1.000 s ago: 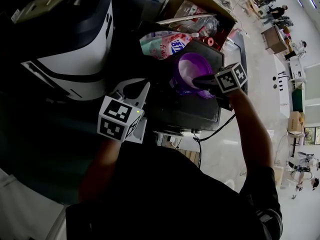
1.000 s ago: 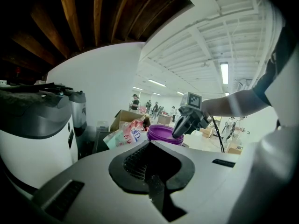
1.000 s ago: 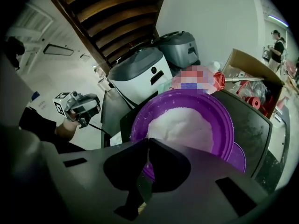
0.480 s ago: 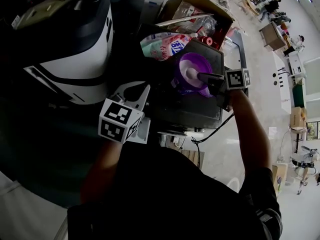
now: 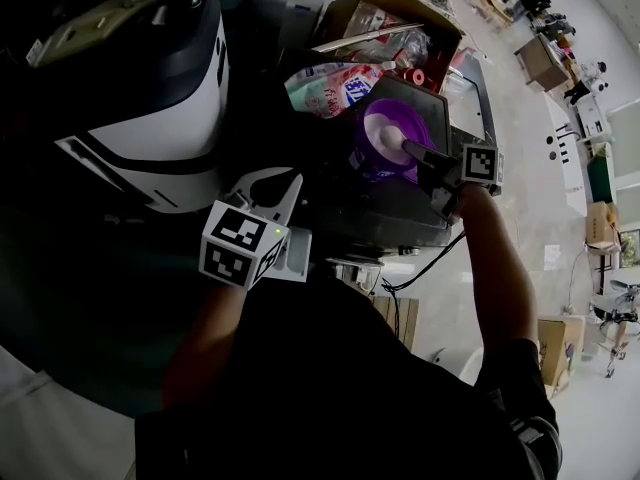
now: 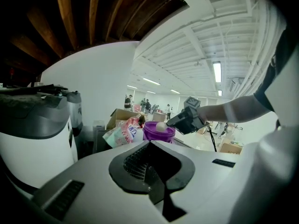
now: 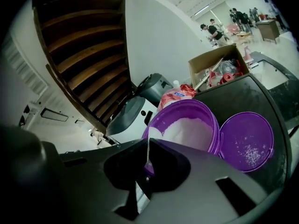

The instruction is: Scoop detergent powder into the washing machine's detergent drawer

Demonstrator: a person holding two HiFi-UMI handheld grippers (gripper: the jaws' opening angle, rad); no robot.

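A purple tub (image 5: 372,158) of white powder (image 7: 187,130) stands open on a black top (image 5: 380,218); its lid (image 7: 246,141) lies beside it. My right gripper (image 5: 412,150) is shut on the thin handle of a scoop (image 7: 148,164). The scoop's heaped white bowl (image 5: 385,138) hangs over the tub. From the left gripper view the scoop (image 6: 161,126) sits just above the tub's rim (image 6: 159,132). My left gripper (image 5: 285,190) is shut and holds nothing, low and left of the tub, beside the white and dark washing machine (image 5: 150,108). No detergent drawer shows.
A pink and blue detergent bag (image 5: 325,86) leans behind the tub. Behind that stands an open cardboard box (image 5: 385,13) full of items. A cable (image 5: 420,268) hangs off the black top's near edge. People stand far off in the hall.
The right gripper has drawn back out of the tub toward the right, bringing up the scoop heaped with white powder. The left gripper has stayed where it was.
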